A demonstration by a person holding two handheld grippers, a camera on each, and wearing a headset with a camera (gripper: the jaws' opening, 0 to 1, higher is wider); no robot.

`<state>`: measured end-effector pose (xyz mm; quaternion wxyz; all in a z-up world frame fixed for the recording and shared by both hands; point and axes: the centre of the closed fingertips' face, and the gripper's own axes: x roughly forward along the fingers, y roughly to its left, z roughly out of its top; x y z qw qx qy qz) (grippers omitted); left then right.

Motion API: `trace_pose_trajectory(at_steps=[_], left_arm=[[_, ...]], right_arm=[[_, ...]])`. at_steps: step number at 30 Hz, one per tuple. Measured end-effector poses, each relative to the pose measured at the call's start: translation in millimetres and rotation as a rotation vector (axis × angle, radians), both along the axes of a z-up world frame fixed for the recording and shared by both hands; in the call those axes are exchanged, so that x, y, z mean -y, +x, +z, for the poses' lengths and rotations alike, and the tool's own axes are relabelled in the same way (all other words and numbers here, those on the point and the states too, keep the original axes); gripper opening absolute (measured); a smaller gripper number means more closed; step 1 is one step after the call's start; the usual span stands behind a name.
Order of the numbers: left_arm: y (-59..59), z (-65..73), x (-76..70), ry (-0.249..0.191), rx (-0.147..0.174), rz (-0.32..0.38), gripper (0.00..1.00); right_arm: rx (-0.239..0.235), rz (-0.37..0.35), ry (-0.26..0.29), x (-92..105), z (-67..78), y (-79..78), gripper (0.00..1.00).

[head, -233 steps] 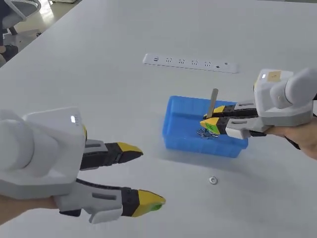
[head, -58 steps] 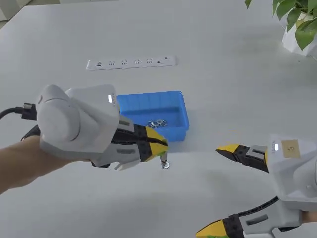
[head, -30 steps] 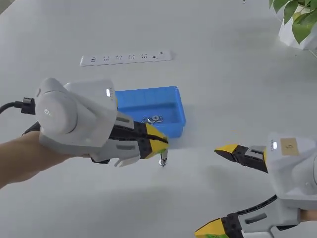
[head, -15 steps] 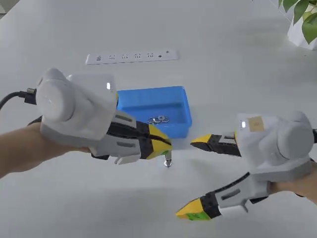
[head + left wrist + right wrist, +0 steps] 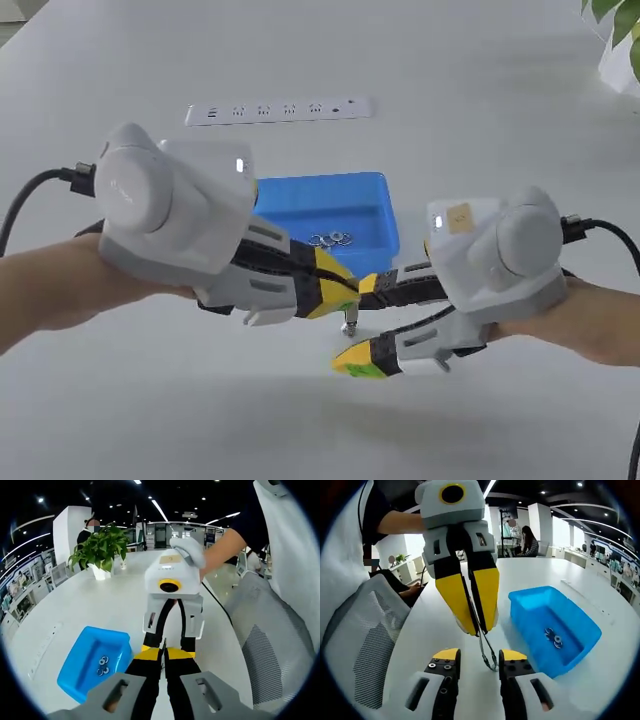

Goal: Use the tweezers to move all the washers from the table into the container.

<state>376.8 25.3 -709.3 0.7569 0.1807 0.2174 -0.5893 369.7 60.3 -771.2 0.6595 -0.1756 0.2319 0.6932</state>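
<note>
My left gripper (image 5: 343, 288) is shut on a pair of slim metal tweezers (image 5: 349, 320), whose tips point down at the white table just in front of the blue container (image 5: 300, 195). A small metal piece sits at the tweezer tips; whether it is a washer I cannot tell. Several washers (image 5: 330, 239) lie inside the container. My right gripper (image 5: 360, 325) comes in from the right, open, its yellow-tipped jaws straddling the tweezers. In the right gripper view the tweezers (image 5: 487, 655) hang between my open jaws, and the left gripper (image 5: 476, 622) faces me beside the container (image 5: 580, 617).
A white power strip (image 5: 280, 110) lies behind the container. A potted plant (image 5: 100, 550) stands at the table's far end. A mesh office chair (image 5: 270, 645) is beside the table. The table's front part (image 5: 200, 420) is bare.
My right gripper has swung left and up to the tweezers, and its open jaws now straddle them. The left gripper still holds the tweezers near the container.
</note>
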Motion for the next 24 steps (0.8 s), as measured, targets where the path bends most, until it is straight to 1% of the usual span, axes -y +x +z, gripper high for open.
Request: trace_pose_trajectory(at_steps=[3, 6, 8, 10, 13, 17, 19, 21, 24], left_arm=[[0.9, 0.2, -0.6, -0.004, -0.004, 0.006, 0.06], [1.1, 0.1, -0.4, -0.007, -0.006, 0.007, 0.06], [1.2, 0.2, 0.3, -0.009, -0.008, 0.005, 0.06], [0.9, 0.2, 1.0, -0.009, -0.007, 0.003, 0.06], [0.2, 0.1, 1.4, -0.007, -0.006, -0.001, 0.06], [0.0, 0.0, 1.1, -0.007, -0.007, -0.002, 0.06], [-0.2, -0.1, 1.0, -0.007, -0.007, -0.001, 0.06], [0.2, 0.0, 0.6, -0.006, -0.006, 0.001, 0.06], [0.8, -0.1, 0.0, 0.005, 0.001, -0.002, 0.06]], right_arm=[[0.001, 0.010, -0.007, -0.4, 0.1, 1.6, 0.28], [0.019, 0.025, -0.018, -0.7, -1.3, 3.3, 0.24], [0.039, 0.041, -0.041, 0.0, -4.8, 4.0, 0.21], [0.035, 0.047, -0.047, -0.3, -5.0, 2.9, 0.19], [0.045, 0.048, -0.049, -0.4, -4.2, 4.8, 0.17], [0.077, 0.060, -0.069, 1.1, -6.2, 7.6, 0.12], [0.079, 0.065, -0.074, 0.9, -6.6, 7.0, 0.12], [0.099, 0.075, -0.078, 0.6, -6.8, 6.9, 0.12], [0.114, 0.082, -0.081, 0.5, -6.8, 7.3, 0.11]])
